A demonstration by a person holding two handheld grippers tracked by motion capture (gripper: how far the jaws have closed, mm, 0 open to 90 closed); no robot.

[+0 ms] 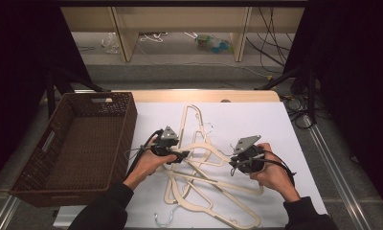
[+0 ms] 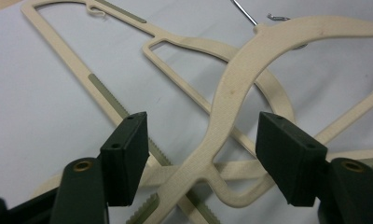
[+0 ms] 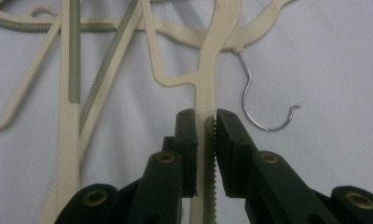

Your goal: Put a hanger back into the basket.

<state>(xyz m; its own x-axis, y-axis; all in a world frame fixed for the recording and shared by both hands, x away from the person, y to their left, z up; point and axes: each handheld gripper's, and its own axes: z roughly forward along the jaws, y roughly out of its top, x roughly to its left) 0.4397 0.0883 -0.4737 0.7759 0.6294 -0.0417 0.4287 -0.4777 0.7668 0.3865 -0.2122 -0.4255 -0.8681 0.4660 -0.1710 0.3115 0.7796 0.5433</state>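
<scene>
White table (image 1: pixel 256 120): right claw (image 3: pixel 206 122) clamps hanger (image 3: pixel 206 88) bar lengthwise.

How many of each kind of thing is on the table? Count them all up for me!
Cream hangers: 3 at least, the pile is too tangled to be sure
Brown woven basket: 1
Black tools: 2, the left tool and the right tool
Total: 6 at least
</scene>
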